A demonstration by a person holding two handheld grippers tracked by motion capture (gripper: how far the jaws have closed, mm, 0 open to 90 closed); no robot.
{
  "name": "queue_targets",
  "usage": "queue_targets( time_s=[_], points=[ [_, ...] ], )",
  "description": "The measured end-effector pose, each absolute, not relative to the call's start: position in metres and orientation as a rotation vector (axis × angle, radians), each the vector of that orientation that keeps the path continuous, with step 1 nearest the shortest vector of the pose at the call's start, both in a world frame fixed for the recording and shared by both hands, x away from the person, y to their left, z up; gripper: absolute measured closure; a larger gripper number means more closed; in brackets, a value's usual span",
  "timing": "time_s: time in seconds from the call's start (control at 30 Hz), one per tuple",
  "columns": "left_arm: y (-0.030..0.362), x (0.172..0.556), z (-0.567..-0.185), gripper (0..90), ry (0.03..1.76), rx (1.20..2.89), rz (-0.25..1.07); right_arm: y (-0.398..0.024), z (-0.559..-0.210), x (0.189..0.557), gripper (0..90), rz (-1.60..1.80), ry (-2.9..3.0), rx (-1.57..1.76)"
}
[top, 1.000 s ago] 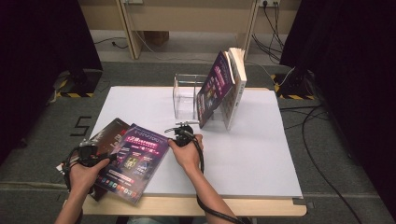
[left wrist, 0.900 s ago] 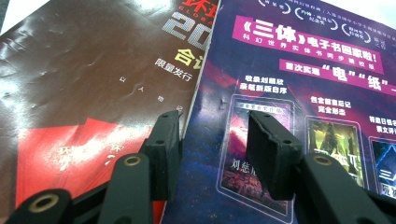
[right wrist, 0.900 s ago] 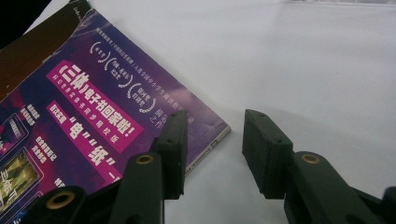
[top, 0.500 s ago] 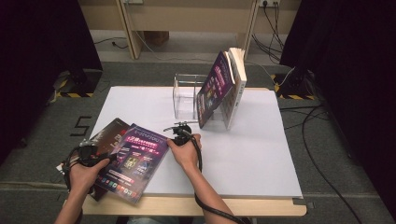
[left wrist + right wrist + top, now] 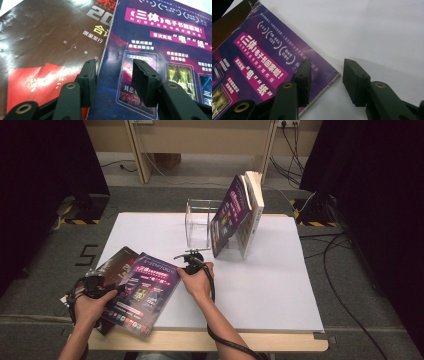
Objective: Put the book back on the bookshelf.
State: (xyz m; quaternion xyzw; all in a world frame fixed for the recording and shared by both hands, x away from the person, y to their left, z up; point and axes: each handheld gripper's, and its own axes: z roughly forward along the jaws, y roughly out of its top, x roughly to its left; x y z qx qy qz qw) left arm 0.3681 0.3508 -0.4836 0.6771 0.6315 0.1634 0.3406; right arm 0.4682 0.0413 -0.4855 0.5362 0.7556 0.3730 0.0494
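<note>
From the high view, we see the purple magazine [image 5: 142, 292] lying flat at the table's [image 5: 260, 285] near left corner, overlapping a dark brown magazine [image 5: 116, 262] beneath it. Our left gripper [image 5: 95, 285] rests over its left edge, and our right gripper [image 5: 192, 262] sits at its far right corner. Further back, a clear acrylic stand [image 5: 200, 222] holds other books [image 5: 242, 215] leaning upright.

In the left gripper view, our left gripper [image 5: 113, 75] hangs with its jaws apart, gripping nothing, straddling the seam where the purple magazine [image 5: 160, 50] overlaps the brown magazine [image 5: 50, 42]. We judge a risk here: closing could pinch both covers together and drag the brown one along.

In the right gripper view, our right gripper [image 5: 325, 76] also stands with its jaws apart, gripping nothing; they have just been opening, and the magazine's [image 5: 262, 62] corner lies between them. The cover is thin and glossy, purple with pink banners and white Chinese lettering. We judge it floppy, so a corner grip could slip, crease the cover, or catch only the top sheets.
</note>
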Motion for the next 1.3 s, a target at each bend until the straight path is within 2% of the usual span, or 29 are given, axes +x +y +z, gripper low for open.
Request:
queue_targets(
  time_s=[1.03, 1.3],
  points=[
    [0.3534, 0.3677, -0.4828, 56.5, 1.659, 1.761, 0.376, 0.0451, -0.4864, 0.4677, 57.9, 1.132, 2.291, 1.638],
    [0.3510, 0.3668, -0.4826, 56.8, 1.656, 1.773, 0.402, 0.0427, -0.4851, 0.4721, 58.3, 1.146, 2.306, 1.656]
  ],
)
